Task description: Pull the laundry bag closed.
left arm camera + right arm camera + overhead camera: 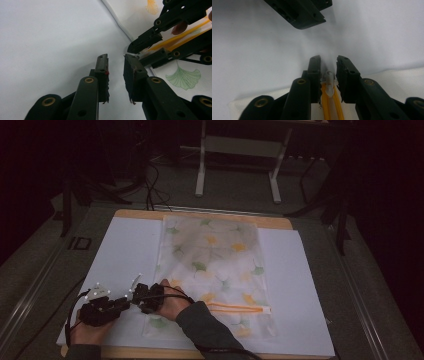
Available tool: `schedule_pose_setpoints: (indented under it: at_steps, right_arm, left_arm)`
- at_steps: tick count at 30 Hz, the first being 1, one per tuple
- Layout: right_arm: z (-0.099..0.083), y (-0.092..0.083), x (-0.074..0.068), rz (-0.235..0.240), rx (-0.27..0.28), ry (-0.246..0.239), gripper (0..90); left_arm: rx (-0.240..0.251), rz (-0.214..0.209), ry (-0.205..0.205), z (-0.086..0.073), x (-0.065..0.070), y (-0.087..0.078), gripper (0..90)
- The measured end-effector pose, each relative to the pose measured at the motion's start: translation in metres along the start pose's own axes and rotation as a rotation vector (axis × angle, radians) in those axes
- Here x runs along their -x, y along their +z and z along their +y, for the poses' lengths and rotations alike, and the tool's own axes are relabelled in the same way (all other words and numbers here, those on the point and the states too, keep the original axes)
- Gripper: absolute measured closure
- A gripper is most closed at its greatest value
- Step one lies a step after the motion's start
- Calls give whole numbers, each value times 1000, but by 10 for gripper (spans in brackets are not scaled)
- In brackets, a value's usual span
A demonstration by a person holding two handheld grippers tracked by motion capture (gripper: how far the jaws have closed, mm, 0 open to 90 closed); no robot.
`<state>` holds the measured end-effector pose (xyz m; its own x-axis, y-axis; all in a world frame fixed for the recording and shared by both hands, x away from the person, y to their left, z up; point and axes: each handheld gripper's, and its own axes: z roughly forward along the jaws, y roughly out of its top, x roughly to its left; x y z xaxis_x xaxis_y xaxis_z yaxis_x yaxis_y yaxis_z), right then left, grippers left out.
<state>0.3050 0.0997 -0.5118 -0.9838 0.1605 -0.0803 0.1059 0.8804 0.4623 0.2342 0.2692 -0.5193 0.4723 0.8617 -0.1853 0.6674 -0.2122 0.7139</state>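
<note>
The work in hand looks like running the slider along the orange zip track of a translucent zip bag (210,270) printed with ginkgo leaves, lying flat on a white board (125,250).

In the right gripper view the white zipper slider (329,83) sits between the 2 jaws of the right gripper (328,65), low in the gap near their roots, with the orange zip track (332,107) running back under it. The jaws stand narrowly apart — the pads do not look pressed on the slider, though it is a close call.

The left gripper (115,63) hovers over the bare board just beside the bag's corner, its jaws narrowly apart with nothing between them.

To do this well, I judge the right jaws should close squarely on the slider — centred, not on the film — while the left gripper pins the bag corner beside it so the pull stays in line with the track.
</note>
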Motion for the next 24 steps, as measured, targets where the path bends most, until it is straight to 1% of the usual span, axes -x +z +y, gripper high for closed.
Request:
schedule_pose_setpoints:
  at_steps: [2,4,6,11,16,21,22,24]
  right_arm:
    - [0,1,0,2,-10,3,786]
    - [1,2,0,-7,-17,1,825]
    - [3,1,1,-11,-18,5,827]
    - [4,-5,0,-21,16,9,835]
    - [2,-11,0,-27,47,12,852]
    - [-2,-13,1,-27,49,16,851]
    - [-4,-17,2,-31,62,20,850]
    - [-5,-18,2,-33,58,27,849]
  left_arm:
    - [0,0,3,0,0,0,740]
    - [1,0,2,0,0,0,739]
    - [1,0,1,0,0,0,739]
    - [2,0,-1,0,0,0,739]
    - [1,1,-1,0,0,0,740]
    - [0,2,3,0,0,0,739]
    - [1,1,-1,0,0,0,739]
    - [-1,2,1,0,0,1,739]
